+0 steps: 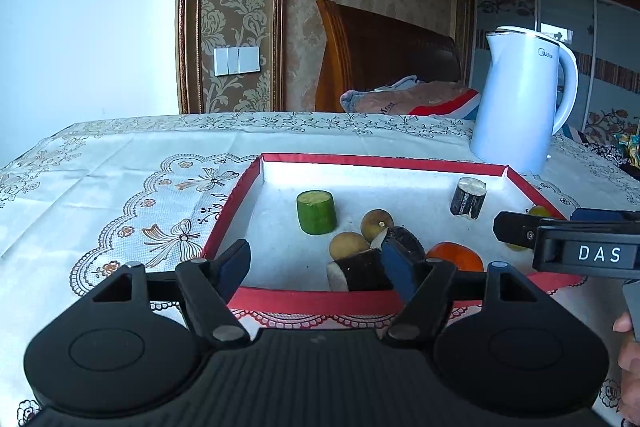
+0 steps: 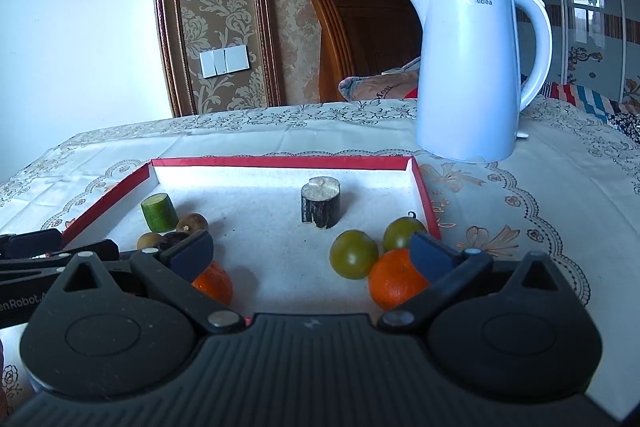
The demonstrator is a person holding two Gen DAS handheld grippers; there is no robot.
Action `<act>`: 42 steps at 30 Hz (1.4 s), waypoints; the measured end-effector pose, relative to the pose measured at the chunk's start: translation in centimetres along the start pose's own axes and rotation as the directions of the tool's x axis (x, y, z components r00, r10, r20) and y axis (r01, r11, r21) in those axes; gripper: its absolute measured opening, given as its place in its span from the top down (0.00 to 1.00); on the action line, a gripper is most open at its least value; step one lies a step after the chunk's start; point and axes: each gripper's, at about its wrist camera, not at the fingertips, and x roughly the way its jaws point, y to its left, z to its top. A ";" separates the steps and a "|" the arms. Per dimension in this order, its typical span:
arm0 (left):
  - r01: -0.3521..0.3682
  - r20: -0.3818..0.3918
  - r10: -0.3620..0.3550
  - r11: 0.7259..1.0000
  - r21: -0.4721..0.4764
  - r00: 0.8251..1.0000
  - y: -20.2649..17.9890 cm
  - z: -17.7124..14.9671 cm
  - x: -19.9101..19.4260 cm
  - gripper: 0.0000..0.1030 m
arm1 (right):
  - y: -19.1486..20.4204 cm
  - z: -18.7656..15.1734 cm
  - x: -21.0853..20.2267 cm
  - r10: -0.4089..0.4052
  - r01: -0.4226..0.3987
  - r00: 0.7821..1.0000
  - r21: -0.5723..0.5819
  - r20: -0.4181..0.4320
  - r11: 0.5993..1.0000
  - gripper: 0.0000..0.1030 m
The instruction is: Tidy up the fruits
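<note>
Left wrist view: surface (image 1: 120,163) carried white kettle (image 1: 524,99) at far right edge, red-rimmed tray (image 1: 320,301) mid-surface holding fruits. Left hand-held gripper (image 1: 316,267) partly open, nothing clamped, dark cane chunk (image 1: 360,269) beside its right finger. Right hand-held gripper (image 2: 312,255) wide open, empty, over oranges (image 2: 394,279).

A white kettle (image 2: 468,67) stands on the floral tablecloth (image 1: 120,187); a wooden headboard (image 1: 384,55) rises behind.
</note>
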 end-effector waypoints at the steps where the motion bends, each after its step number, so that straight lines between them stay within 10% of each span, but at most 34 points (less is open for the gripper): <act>1: 0.003 0.002 -0.003 1.000 0.003 1.000 0.0 -0.1 -0.2 0.29 | 0.0 -0.1 -0.1 0.001 -0.001 1.000 0.001 0.001 1.000 0.00; 42: -0.031 -0.013 0.031 0.999 0.034 0.999 -0.3 -0.4 -0.3 0.25 | -0.8 -0.8 -1.5 0.036 -0.035 0.999 0.064 -0.016 0.997 0.00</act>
